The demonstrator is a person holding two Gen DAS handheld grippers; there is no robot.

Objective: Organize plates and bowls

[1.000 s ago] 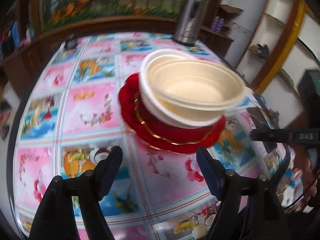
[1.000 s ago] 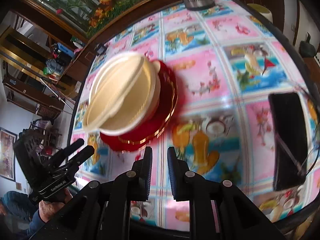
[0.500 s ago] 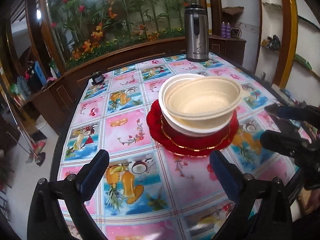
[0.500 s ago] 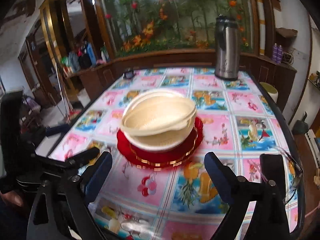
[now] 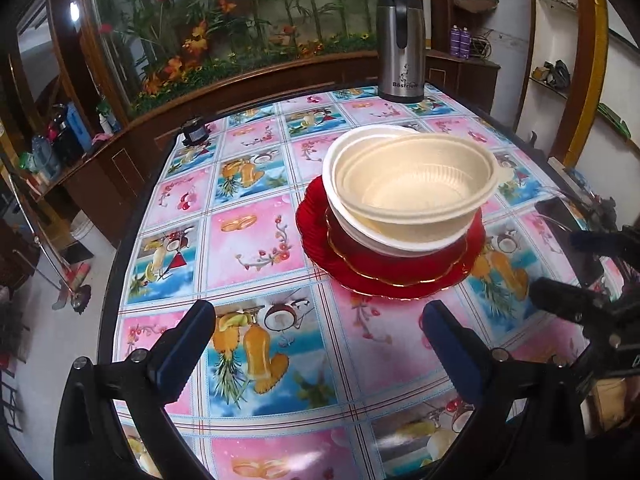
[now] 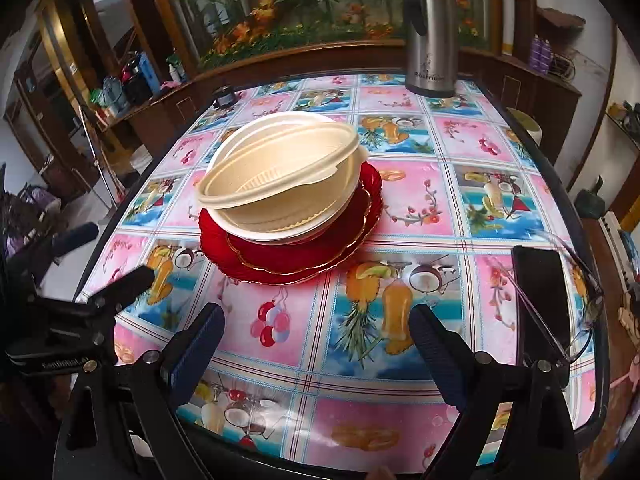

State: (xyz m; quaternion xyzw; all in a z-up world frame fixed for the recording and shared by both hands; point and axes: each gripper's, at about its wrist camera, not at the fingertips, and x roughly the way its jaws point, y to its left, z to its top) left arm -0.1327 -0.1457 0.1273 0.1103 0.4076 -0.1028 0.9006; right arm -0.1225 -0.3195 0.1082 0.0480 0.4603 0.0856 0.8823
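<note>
Red plates (image 5: 390, 276) partly hidden under bowls (image 5: 412, 196)

The stack of bowls (image 5: 412, 196) on red plates (image 5: 384, 268) rises mid-table and blocks any low pass across the centre. Near side of the stack: bare tablecloth (image 5: 280, 360), open for approach. Far side: bare cloth up to the steel flask (image 5: 400, 48) at the far edge. Right of the stack, a black phone (image 6: 542, 292) and eyeglasses (image 6: 568, 312) lie flat near the table's rim
</note>
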